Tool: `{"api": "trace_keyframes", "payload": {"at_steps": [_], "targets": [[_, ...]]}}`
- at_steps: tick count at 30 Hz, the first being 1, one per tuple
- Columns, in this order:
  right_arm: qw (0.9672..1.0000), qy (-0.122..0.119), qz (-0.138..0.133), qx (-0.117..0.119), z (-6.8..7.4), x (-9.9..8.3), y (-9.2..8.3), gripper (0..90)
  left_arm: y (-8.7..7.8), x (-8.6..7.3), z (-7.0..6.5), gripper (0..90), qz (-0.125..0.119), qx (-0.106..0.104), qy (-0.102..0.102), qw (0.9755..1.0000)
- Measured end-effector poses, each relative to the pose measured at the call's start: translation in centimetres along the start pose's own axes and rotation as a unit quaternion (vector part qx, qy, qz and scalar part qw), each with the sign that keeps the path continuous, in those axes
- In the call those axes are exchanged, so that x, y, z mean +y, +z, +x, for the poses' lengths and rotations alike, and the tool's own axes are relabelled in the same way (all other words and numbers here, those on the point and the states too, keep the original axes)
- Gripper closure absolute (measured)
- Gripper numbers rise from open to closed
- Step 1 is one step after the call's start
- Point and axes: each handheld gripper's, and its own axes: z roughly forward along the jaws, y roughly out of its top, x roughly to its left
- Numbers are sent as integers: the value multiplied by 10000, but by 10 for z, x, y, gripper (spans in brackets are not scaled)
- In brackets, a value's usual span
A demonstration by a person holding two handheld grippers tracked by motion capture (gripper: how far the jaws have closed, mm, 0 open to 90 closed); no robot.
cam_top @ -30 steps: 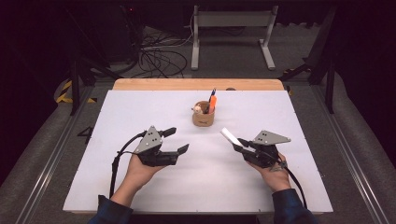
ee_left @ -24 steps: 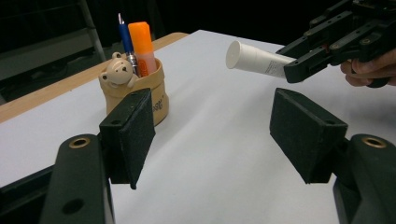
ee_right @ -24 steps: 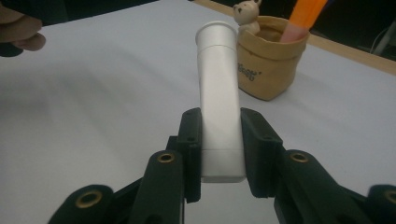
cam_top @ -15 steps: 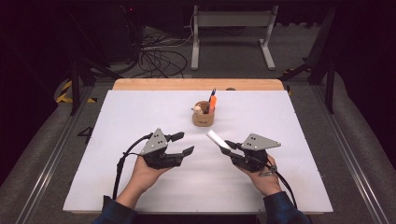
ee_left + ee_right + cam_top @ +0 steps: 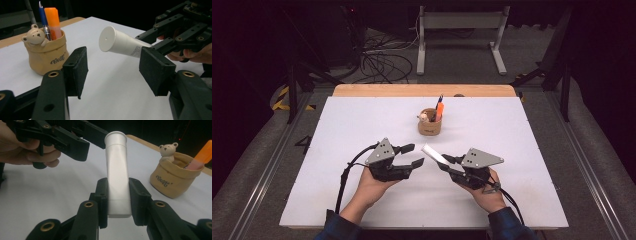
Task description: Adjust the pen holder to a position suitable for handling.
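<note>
My right gripper point(image 5: 447, 162) is shut on the flat end of a white tube point(image 5: 432, 153), held above the table. In the right gripper view both pads clamp the tube point(image 5: 116, 165), and its round cap points away, toward the left gripper point(image 5: 72, 140). My left gripper point(image 5: 414, 154) is open at about half width, and its jaws have just been closing with nothing between them. In the left gripper view the tube's cap point(image 5: 107, 38) hangs just past the pads point(image 5: 76, 67) and touches neither.
A tan pouch point(image 5: 430, 126) with a small bear figure, a blue pen and an orange highlighter point(image 5: 439, 110) stands at the table's middle, behind both grippers. The white table top point(image 5: 337, 130) ends in a wooden strip point(image 5: 362, 90) at the far edge.
My right gripper has carried the tube leftward, closer to the left gripper. The left jaws have narrowed; the left hand has barely shifted.
</note>
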Motion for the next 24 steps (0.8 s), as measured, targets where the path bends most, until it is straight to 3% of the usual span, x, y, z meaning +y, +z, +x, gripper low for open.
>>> {"api": "trace_keyframes", "payload": {"at_steps": [13, 24], "targets": [[9999, -78, -94, 66, 6, 0, 3, 716, 2, 0, -2, 453, 30, -67, 64, 10000], [9995, -170, -217, 158, 12, 2, 8, 716, 2, 0, -2, 456, -11, -204, -31, 9998]]}}
